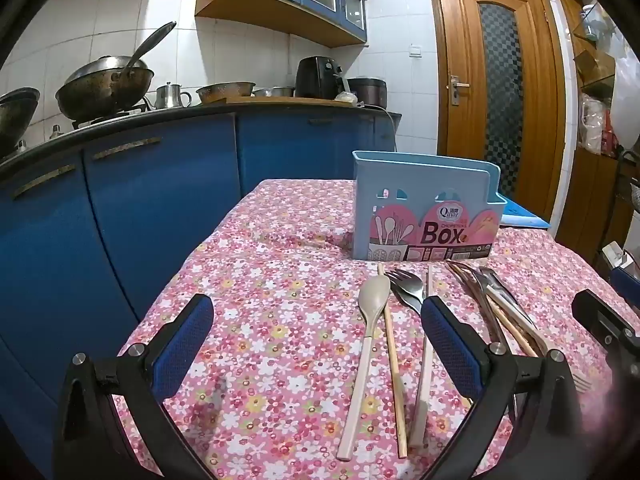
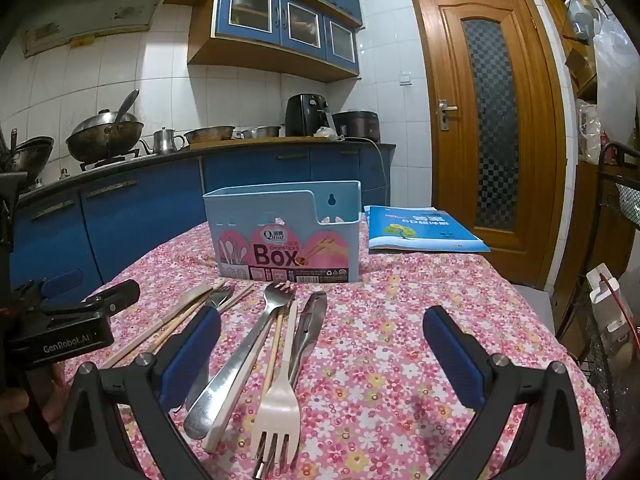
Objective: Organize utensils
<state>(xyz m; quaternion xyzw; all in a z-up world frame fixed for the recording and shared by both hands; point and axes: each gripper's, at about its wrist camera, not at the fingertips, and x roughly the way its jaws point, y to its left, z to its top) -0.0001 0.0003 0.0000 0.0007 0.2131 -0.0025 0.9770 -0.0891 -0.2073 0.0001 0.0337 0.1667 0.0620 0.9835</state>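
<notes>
A light blue utensil box point(image 1: 426, 208) point(image 2: 288, 232) labelled "Box" stands upright on the floral tablecloth point(image 1: 280, 280) point(image 2: 400, 320). Loose utensils lie in front of it. In the left wrist view a beige spoon point(image 1: 370, 320) and a wooden chopstick point(image 1: 394, 360) lie between the fingers of my left gripper point(image 1: 318, 340), which is open and holds nothing. My right gripper point(image 2: 322, 348) is also open, hovering over a metal fork point(image 2: 256, 344), a beige fork point(image 2: 280, 408) and a dark metal piece point(image 2: 310, 328). More cutlery point(image 1: 496, 308) lies between the two grippers.
A blue booklet point(image 2: 420, 228) lies behind the box at the right. Blue kitchen cabinets point(image 1: 140, 220) with a wok point(image 1: 104, 88) run along the left. A wooden door point(image 2: 488, 120) stands behind, and a black wire rack point(image 2: 616, 320) sits off the table's right edge.
</notes>
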